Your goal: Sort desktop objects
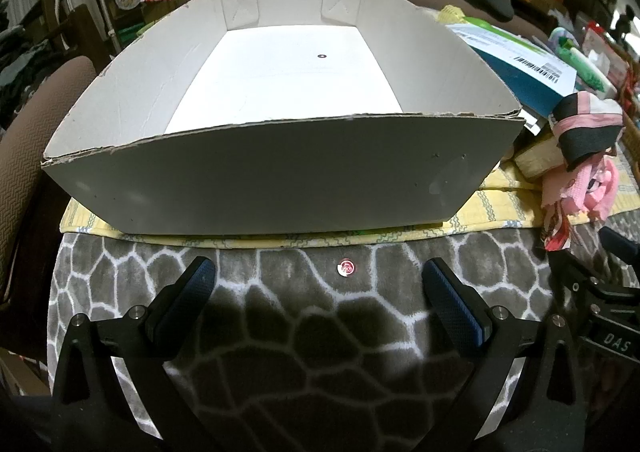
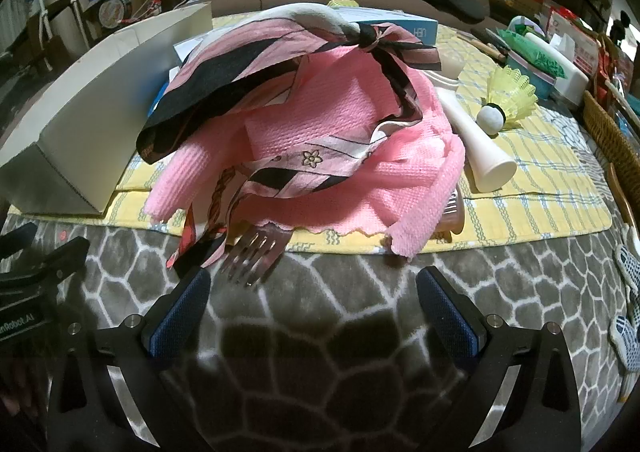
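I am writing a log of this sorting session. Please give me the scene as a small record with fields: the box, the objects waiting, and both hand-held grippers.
box: white cardboard box, open top, nothing visible inside except a small dark spot
pile: pink cloth with a patterned scarf draped over it
fork: fork with tines sticking out from under the pile
other objects: yellow shuttlecock, white bottle lying down
left hand-held gripper: open, holding nothing
right hand-held gripper: open, holding nothing
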Available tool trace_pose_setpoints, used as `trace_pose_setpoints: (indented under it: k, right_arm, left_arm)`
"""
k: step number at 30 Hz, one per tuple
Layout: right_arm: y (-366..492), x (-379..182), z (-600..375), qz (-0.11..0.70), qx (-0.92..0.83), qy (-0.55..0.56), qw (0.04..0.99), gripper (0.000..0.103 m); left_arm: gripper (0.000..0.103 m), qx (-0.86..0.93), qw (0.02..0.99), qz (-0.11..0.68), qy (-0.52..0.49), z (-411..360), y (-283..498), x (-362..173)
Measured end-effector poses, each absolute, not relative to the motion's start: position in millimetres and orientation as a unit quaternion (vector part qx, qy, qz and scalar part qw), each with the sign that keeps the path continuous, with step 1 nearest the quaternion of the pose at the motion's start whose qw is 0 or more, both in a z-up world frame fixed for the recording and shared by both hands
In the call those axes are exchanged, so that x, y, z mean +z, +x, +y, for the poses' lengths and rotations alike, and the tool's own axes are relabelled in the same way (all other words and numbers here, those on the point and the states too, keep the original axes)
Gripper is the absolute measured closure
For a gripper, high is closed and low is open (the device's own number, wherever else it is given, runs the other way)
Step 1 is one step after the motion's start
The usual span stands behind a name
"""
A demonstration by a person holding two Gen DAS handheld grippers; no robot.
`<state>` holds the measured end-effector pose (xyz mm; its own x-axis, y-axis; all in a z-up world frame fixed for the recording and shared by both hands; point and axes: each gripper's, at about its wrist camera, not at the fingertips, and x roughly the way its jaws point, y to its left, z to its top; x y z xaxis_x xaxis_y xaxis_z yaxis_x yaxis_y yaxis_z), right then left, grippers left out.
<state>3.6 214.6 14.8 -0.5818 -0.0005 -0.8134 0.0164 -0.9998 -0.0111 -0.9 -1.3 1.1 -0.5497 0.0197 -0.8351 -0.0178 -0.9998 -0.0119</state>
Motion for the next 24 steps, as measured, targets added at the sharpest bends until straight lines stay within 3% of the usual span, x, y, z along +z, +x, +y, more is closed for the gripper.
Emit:
trace_pose_setpoints:
  k: [16,24]
  right_arm:
    - [20.8,58.8,211.6,0.007,-0.908,0.420,-0.011,0.000]
    - [29.1,86.5,211.8,0.007,-0.914,0.406,-0.012,0.000]
  left_arm:
    - [0.000,0.899,0.022,-0.011,-0.437,-17.9,17.1,56.7]
    - [0.000,0.915,0.030,0.020,-0.401,-19.8,27.3,94.7]
